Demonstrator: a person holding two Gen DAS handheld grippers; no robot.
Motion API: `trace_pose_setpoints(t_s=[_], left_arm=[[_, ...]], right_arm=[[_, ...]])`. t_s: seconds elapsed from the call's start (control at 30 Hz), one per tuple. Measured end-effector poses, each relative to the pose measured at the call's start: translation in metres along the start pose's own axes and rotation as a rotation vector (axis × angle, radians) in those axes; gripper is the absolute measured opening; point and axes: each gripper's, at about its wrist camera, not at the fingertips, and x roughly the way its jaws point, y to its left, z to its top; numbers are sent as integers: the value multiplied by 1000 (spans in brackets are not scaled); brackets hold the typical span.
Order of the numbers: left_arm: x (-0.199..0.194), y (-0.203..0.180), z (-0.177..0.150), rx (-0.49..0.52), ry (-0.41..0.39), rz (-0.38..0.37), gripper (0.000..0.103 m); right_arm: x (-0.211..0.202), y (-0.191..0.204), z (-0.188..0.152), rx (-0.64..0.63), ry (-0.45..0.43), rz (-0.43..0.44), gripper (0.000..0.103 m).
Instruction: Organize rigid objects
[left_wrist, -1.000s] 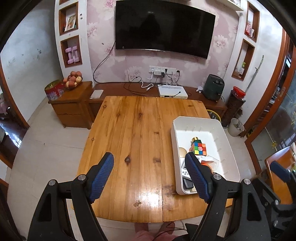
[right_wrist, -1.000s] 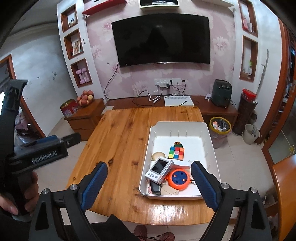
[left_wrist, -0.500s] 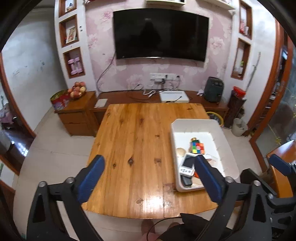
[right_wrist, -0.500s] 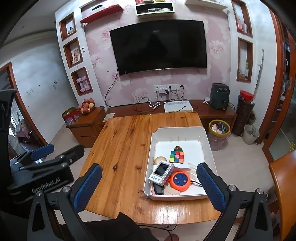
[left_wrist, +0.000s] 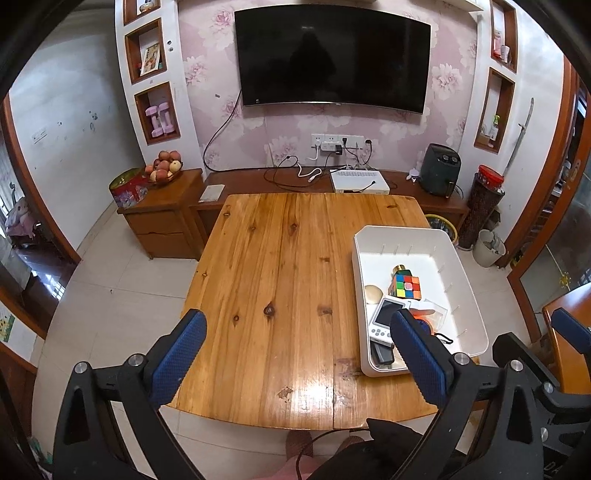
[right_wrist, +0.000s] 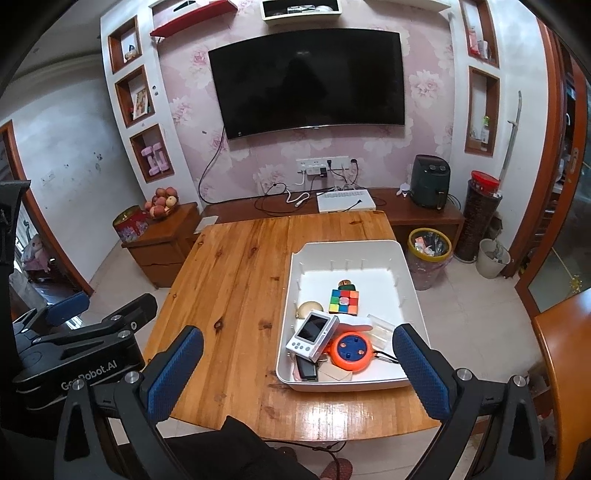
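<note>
A white tray sits on the right half of the wooden table. In it lie a colour cube, a white camera, an orange round reel, a beige ball and a black item. The tray and cube also show in the left wrist view. My left gripper is open and empty, held high over the table's near edge. My right gripper is open and empty, above and in front of the tray.
A low wooden TV bench and a side cabinet with a fruit bowl stand behind the table. A yellow-rimmed bin stands right of the table. An orange chair is at the far right.
Both grippers have risen and drawn back from the table, so the table and tray look smaller and further off. Both stay open and empty.
</note>
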Motion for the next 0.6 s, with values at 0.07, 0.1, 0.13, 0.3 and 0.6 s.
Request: trace_pose_setpoints(t_s=[0.07,0.1,0.13,0.3,0.6], left_arm=[[1,-2,0,9,5,0,100],[2,-3,0,15,8,1,100],[3,-4,0,19,9,1,100],[1,-4,1,24,-2,1,100],[2,-1,3,25,-4,2,100]], right_arm=[[0,0,0,-1,-3,-11,102],[0,0,1,-2,-4,-13,103],[0,0,1,-3,-6,-15,102],[4,0,3,3,4,-32,102],[8,1,5,5,19,-42,103]])
